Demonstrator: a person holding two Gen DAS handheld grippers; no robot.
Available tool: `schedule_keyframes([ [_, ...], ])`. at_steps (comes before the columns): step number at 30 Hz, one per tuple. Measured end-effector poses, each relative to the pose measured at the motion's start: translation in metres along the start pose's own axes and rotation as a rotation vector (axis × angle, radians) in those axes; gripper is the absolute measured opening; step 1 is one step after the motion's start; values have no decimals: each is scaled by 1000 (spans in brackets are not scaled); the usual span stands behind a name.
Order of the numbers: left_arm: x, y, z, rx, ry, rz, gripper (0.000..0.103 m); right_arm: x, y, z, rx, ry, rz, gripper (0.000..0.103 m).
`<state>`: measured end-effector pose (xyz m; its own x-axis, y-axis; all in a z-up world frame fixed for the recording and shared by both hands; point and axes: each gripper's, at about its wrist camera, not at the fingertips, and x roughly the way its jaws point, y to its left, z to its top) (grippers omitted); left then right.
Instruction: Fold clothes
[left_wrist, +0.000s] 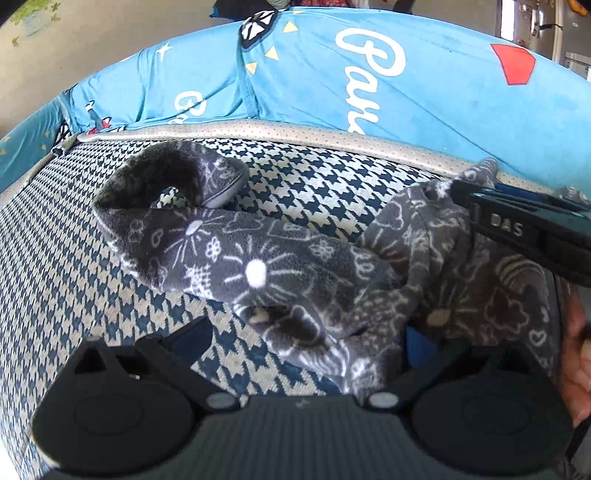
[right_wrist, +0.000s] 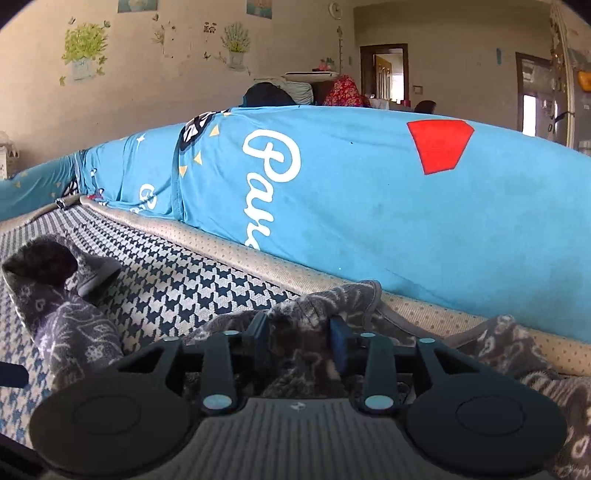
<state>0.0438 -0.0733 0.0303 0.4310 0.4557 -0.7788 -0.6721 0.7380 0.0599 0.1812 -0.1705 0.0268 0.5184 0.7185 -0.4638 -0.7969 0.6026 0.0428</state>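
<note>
A grey fleece garment (left_wrist: 258, 266) with white doodle print lies crumpled across the houndstooth sofa seat (left_wrist: 314, 177). One tube-like end with an open cuff (left_wrist: 170, 177) points left. My left gripper (left_wrist: 304, 341) is open, its fingers wide apart low over the seat, and cloth drapes over its right finger. My right gripper (left_wrist: 465, 195) comes in from the right onto the garment's far end. In the right wrist view, bunched fleece (right_wrist: 299, 321) fills the gap between the parted fingers of my right gripper (right_wrist: 299, 338). The pads do not visibly pinch it.
A blue cushion cover (right_wrist: 369, 203) with white lettering and a red patch stands along the back of the seat (right_wrist: 184, 288), behind a beige dotted trim (right_wrist: 258, 258). A hand (left_wrist: 580, 362) shows at the right edge. Beyond are a wall and doorways.
</note>
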Motion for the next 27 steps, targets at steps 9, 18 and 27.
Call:
schedule_keyframes([
  [9, -25, 7, 3, -63, -42, -2, 103, -46, -38, 6, 57, 31, 5, 42],
  [18, -46, 3, 7, -98, -71, -74, 103, -98, -134, 2, 190, 48, -232, 46],
  [27, -45, -32, -8, 7, -43, -126, 103, -104, -176, -32, 329, 121, -224, 53],
])
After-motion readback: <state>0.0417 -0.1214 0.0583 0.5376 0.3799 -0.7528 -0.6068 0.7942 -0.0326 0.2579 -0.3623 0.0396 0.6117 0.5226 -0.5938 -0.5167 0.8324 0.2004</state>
